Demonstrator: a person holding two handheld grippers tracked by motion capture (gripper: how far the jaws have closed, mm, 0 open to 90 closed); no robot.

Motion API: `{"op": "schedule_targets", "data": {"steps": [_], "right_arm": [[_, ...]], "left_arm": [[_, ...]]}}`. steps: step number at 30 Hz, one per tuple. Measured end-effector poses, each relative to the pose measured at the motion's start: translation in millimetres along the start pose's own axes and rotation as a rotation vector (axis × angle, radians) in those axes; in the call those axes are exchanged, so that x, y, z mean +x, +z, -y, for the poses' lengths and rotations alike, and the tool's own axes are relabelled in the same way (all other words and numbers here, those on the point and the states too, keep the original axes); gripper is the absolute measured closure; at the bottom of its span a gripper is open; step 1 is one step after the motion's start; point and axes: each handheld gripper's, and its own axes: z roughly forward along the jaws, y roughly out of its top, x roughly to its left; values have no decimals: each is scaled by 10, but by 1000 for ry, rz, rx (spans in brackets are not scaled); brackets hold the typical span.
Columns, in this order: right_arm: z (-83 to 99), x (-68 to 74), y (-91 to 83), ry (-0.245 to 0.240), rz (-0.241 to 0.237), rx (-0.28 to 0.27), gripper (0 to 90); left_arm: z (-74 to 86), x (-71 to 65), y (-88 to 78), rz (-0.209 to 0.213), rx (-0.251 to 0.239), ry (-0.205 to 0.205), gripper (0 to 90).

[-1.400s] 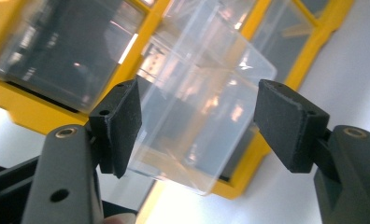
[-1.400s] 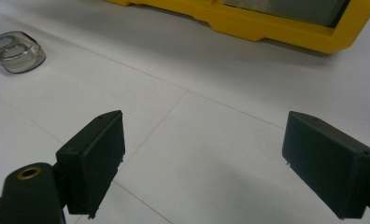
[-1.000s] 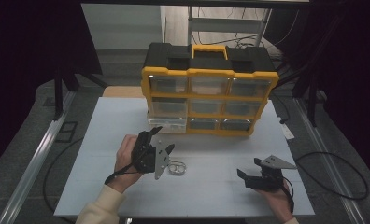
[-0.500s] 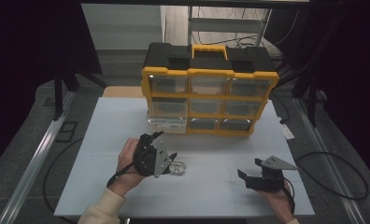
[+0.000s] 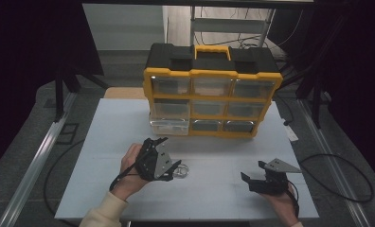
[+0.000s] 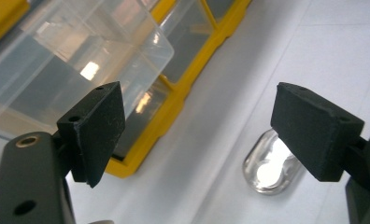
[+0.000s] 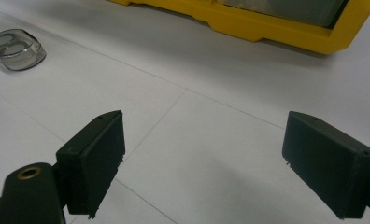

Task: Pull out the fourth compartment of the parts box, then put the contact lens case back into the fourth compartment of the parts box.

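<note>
A: Where does the small clear oval plastic cup (image 5: 181, 170) sit?

B: On the white tabletop (image 5: 105, 137), lying free, just off the tip of the left gripper (image 5: 174, 169) toward three o'clock in the high view. In the left gripper view the cup (image 6: 270, 168) lies low beside the right-hand black pad and partly behind it, and nothing stands between the pads.

A: So the left gripper isn't holding it?

B: No. Its jaws stand wide apart and have just been opening, with bare tabletop between them. The person's left hand (image 5: 129, 165) grips the body of the tool.

A: And the right gripper (image 5: 253, 181)?

B: It rests near the five o'clock corner of the tabletop, well apart from the cup. In the right gripper view its jaws are spread wide over bare white surface, and the cup (image 7: 16, 49) shows far off toward ten o'clock.

A: What stands behind?

B: A yellow and black organiser cabinet with clear drawers (image 5: 211, 97) at twelve o'clock. Its lower-left clear drawer (image 5: 169, 125) is pulled out toward the person; the left gripper view shows that drawer (image 6: 80, 60) jutting from the yellow frame.
</note>
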Motion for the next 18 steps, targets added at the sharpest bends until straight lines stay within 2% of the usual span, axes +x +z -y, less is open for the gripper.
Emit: {"op": "schedule_targets", "data": {"steps": [9, 13, 18], "right_arm": [[6, 5, -8, 0, 6, 0, 141], [13, -6, -13, 3, 8, 1, 140], [19, -8, -13, 5, 10, 5, 141]], "left_arm": [[23, 13, 4, 44, 5, -24, 183], [25, 31, 18, 86, 7, -43, 182], [22, 20, 46, 113, 22, -41, 182]]}}
